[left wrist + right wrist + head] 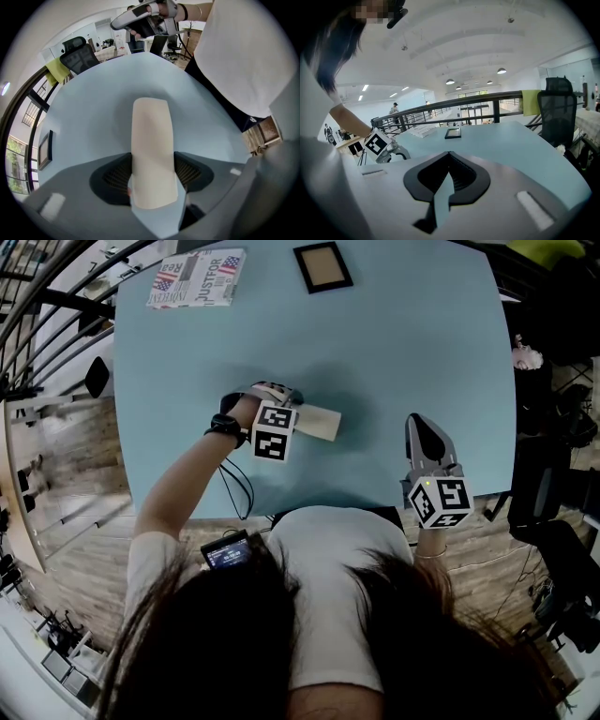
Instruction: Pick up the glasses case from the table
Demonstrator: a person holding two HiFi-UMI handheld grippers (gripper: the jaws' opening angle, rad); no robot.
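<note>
Glasses case (151, 140) closed, clamped in left claw (153, 176), on table (89, 117).

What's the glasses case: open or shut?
Shut. The glasses case shows one smooth closed shell, no lid raised, lying flat on the table between the jaws of the left gripper.

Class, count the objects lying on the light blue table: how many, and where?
3: a cream oblong glasses case near the middle; a dark picture frame at the far edge; a flag-printed book at the far left corner. Nearer ones may be hidden.
</note>
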